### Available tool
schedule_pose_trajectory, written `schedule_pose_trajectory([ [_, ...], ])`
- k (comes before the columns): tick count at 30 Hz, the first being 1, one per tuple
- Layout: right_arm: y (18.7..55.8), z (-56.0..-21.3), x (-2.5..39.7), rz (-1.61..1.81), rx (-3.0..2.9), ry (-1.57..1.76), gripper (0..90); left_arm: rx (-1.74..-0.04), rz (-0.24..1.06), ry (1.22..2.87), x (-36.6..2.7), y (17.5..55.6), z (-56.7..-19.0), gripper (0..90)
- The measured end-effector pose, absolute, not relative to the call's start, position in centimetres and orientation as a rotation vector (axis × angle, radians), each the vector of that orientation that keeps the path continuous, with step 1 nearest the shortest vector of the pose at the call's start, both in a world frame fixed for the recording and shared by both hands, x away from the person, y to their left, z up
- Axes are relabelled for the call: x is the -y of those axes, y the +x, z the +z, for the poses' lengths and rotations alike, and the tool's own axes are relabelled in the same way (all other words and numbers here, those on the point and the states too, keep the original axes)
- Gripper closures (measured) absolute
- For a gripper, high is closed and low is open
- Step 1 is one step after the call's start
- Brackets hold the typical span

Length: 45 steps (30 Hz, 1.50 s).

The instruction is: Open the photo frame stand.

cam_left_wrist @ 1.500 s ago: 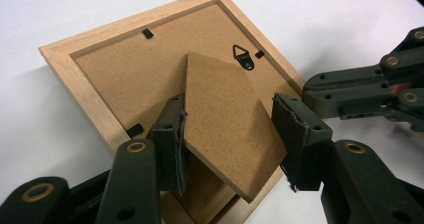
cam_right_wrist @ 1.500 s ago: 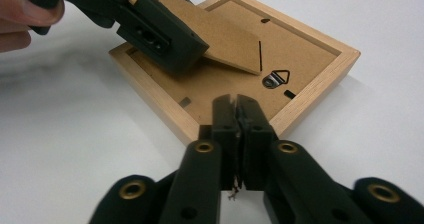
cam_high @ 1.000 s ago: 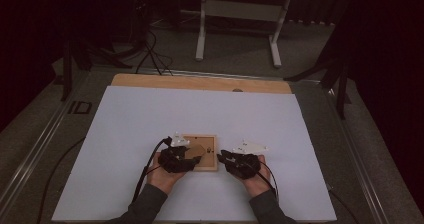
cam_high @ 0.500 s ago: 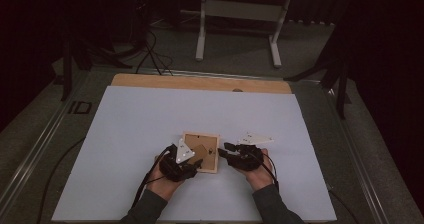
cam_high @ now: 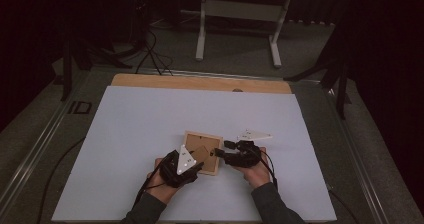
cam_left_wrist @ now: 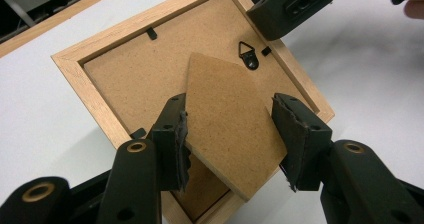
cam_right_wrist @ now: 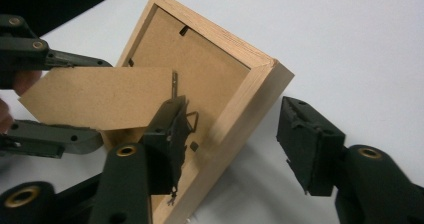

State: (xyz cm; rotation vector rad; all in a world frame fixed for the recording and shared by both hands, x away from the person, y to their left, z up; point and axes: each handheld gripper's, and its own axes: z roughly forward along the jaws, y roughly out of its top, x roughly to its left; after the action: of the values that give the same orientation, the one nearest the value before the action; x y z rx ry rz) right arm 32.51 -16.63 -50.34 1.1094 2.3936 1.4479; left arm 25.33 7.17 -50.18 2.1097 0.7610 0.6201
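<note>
Centrally, toward the person's edge of the white table (cam_high: 150, 134), lies a small wooden picture frame (cam_high: 202, 140), face down, its fibreboard back showing.

Item 1: easel stand (cam_left_wrist: 227, 119), a fibreboard leg hinged to the frame's back and lifted off it. It sits between the jaws of the left gripper (cam_left_wrist: 231, 139); the left pad (cam_left_wrist: 178, 134) touches its edge, while the right pad (cam_left_wrist: 295, 139) stands just off the other edge, so the jaws are narrow but not seen clamped. The stand's long axis runs from between the jaws up toward the hanger, its pointed tip just short of the metal hanging loop (cam_left_wrist: 248, 54).

Item 2: right gripper (cam_right_wrist: 232, 144), jaws wide, straddling the frame's side rail (cam_right_wrist: 240, 119). One jaw is inside on the backing beside the hanger, the other outside over the table, clear of the wood.

Item 3: turn-button clips (cam_left_wrist: 151, 33), small and dark, on the inner rim.

Relation for the coming move, judged: the left gripper is nearer the stand and would swing it about its hinge, the right steadying the frame. The right gripper's inner jaw stands close to the stand's tip and may obstruct it.

Surroundings: wooden board edge (cam_high: 200, 82) at the far side; a grey stand (cam_high: 240, 14) on the floor beyond.
</note>
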Motion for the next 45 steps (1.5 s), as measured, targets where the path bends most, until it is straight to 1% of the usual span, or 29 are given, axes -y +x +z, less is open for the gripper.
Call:
schedule_pose_trajectory([
  [7, 33.3, -50.7, 17.0, 1.546, -2.423, 1.158, 43.4, -0.742, 0.632, 2.110, -7.2, 25.3, -50.3, 51.9],
  [13, 34.3, -51.1, 17.2, 1.572, -2.459, 1.180, 42.1, -0.747, 0.609, 2.101, -7.4, 25.5, -50.3, 51.8],
  [17, 35.0, -51.5, 17.2, 1.599, -2.484, 1.196, 44.0, -0.729, 0.606, 2.096, -7.5, 25.5, -50.3, 51.8],
  [21, 35.1, -51.8, 16.9, 1.615, -2.501, 1.205, 44.2, -0.724, 0.601, 2.098, -7.5, 25.5, -50.4, 51.9],
  [24, 35.1, -51.8, 16.8, 1.613, -2.499, 1.195, 46.0, -0.734, 0.568, 2.098, -7.8, 25.8, -50.4, 51.8],
  [29, 34.8, -51.7, 16.7, 1.595, -2.494, 1.176, 46.4, -0.735, 0.529, 2.095, -8.1, 26.0, -50.4, 51.5],
  [38, 34.3, -51.2, 16.6, 1.596, -2.475, 1.110, 49.6, -0.784, 0.363, 2.047, -8.7, 26.7, -50.3, 51.5],
  [40, 34.2, -51.2, 16.5, 1.595, -2.472, 1.103, 49.6, -0.784, 0.363, 2.047, -8.7, 26.7, -50.3, 51.6],
  [41, 34.2, -51.2, 16.4, 1.604, -2.469, 1.091, 50.6, -0.807, 0.309, 2.022, -9.1, 27.0, -50.2, 53.1],
  [43, 34.1, -51.2, 16.3, 1.606, -2.469, 1.084, 50.9, -0.819, 0.280, 2.015, -9.4, 27.1, -50.1, 56.8],
  [45, 34.1, -51.2, 16.3, 1.606, -2.470, 1.072, 51.0, -0.827, 0.245, 2.009, -9.6, 27.3, -50.1, 58.4],
])
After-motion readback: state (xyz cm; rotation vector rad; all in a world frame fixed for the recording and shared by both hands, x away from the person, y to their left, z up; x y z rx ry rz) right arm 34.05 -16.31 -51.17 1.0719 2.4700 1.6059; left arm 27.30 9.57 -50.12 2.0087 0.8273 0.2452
